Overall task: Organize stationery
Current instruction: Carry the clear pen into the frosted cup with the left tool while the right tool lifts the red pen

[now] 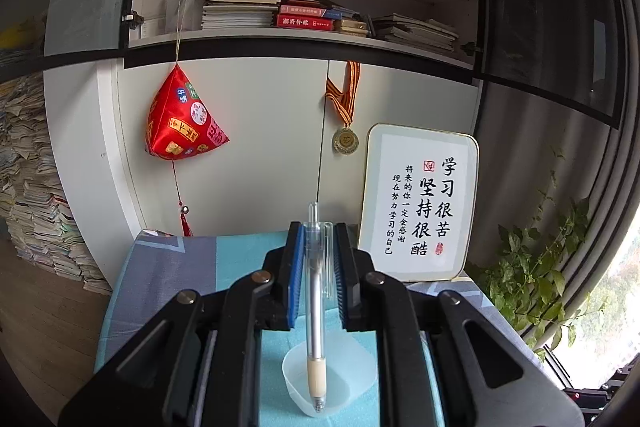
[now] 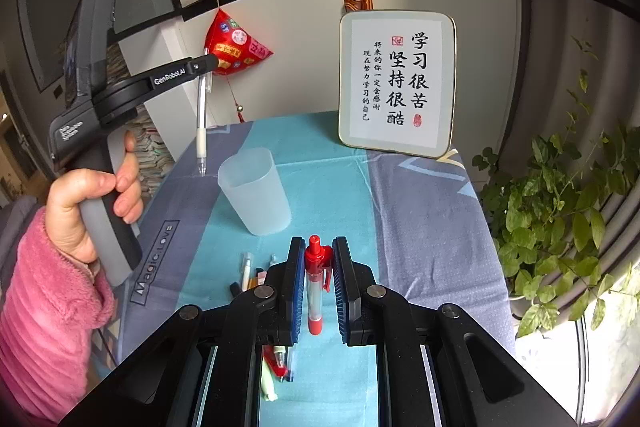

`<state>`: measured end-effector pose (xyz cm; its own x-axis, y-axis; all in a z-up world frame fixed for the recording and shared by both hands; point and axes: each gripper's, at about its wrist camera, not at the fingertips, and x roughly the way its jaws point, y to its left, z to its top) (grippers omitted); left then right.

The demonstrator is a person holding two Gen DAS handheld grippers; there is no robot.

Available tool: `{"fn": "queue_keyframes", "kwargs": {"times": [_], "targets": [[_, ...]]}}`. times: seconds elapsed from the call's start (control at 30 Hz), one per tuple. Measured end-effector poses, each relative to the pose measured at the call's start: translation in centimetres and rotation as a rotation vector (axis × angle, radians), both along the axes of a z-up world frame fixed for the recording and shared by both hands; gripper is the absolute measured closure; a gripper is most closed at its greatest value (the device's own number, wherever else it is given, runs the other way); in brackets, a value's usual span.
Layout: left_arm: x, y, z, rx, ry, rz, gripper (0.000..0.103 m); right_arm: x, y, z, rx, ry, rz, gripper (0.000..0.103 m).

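Each view was taken from close behind a hand-held gripper, angled down over the blue patterned counter toward the white bookshelf wall. The frosted plastic cup and framed calligraphy board were shared.

Framed calligraphy plaque at far right of table: large characters "学习很苦 坚持很酷", smaller columns "将来的你一定会感谢 现在努力学习的自己", plus red seals, illegible. Left gripper arm marked "GenRobot.AI"; second label on its body, too blurred to read. Tablecloth near left edge printed "Magic LOVE". Red hanging ornament patches and book spines: illegible.
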<state>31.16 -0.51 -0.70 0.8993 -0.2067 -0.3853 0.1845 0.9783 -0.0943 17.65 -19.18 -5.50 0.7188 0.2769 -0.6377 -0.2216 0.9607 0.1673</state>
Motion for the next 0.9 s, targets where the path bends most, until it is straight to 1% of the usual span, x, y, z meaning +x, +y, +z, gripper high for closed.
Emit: {"fn": "queue_keyframes", "kwargs": {"times": [0.1, 0.2, 0.37, 0.57, 0.7, 0.9], "targets": [[1.3, 0.1, -1.0, -0.028, 0.014, 0.005, 0.09, 0.7, -0.1, 0.0, 0.003, 0.001, -0.006, 0.089], [2.3, 0.1, -1.7, -0.029, 0.014, 0.018, 0.09, 1.5, -0.1, 0.0, 0.004, 0.003, -0.003, 0.089], [3.2, 0.3, -3.2, -0.034, 0.043, 0.02, 0.09, 2.4, 0.6, 0.1, -0.002, -0.002, 0.009, 0.089], [3.2, 0.3, -4.2, -0.019, 0.059, 0.007, 0.09, 3.1, 1.4, 0.0, -0.008, 0.002, 0.026, 0.089], [2.7, 0.3, -4.5, -0.021, 0.064, -0.004, 0.09, 3.3, 2.0, -0.2, -0.008, 0.006, 0.037, 0.089], [1.7, 0.4, -5.1, 0.0, 0.074, -0.011, 0.09, 3.5, 2.5, -0.1, -0.013, 0.008, 0.046, 0.089]]}}
